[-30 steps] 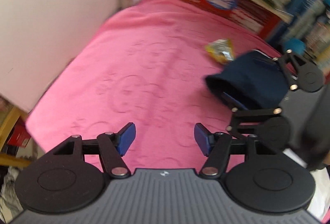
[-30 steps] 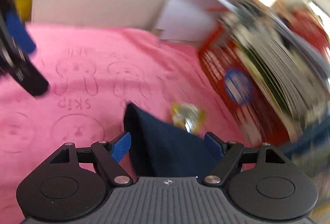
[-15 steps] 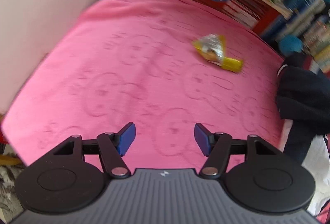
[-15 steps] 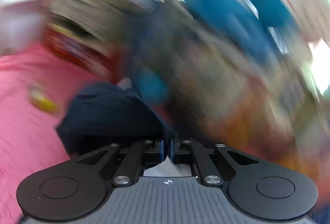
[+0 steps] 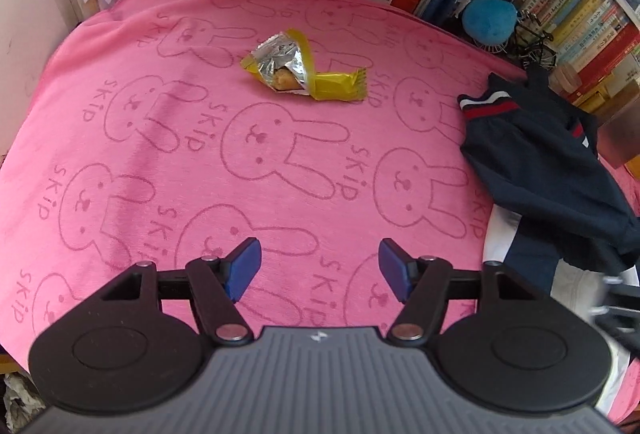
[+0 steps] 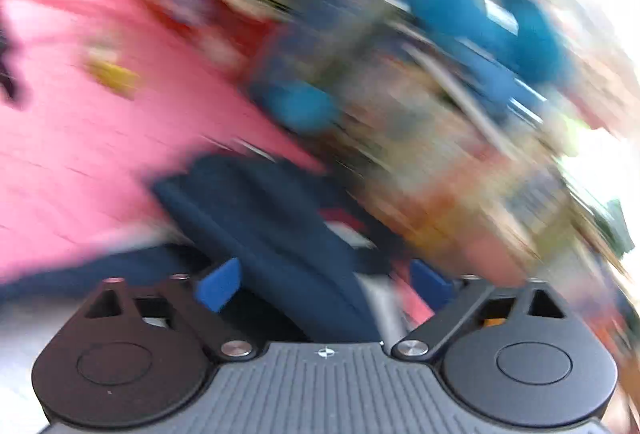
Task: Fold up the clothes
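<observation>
So the navy garment [image 5: 536, 162] sits bunched at the right edge of the pink towel [image 5: 200, 138], right up against the books [image 5: 580, 6], with its striped cuff [image 5: 486, 106] pointing toward the snack wrapper [image 5: 296, 68]. Its long axis runs from that cuff back toward the near right corner, over something white [image 5: 500, 242]. From the left claw [image 5: 318, 266] it's off to the right and a bit ahead, well apart, and that claw is wide open over bare towel with nothing between the pads. The right claw [image 6: 326, 282] is way nearer: the right wrist view is a blurry mess, but the dark cloth [image 6: 276, 226] lies just ahead of its spread pads, and I can't tell if it's touching them. It isn't pinching anything that I can see. Looks like the right side has the easy reach, and the left would have to cross the towel to get the cuff end.
</observation>
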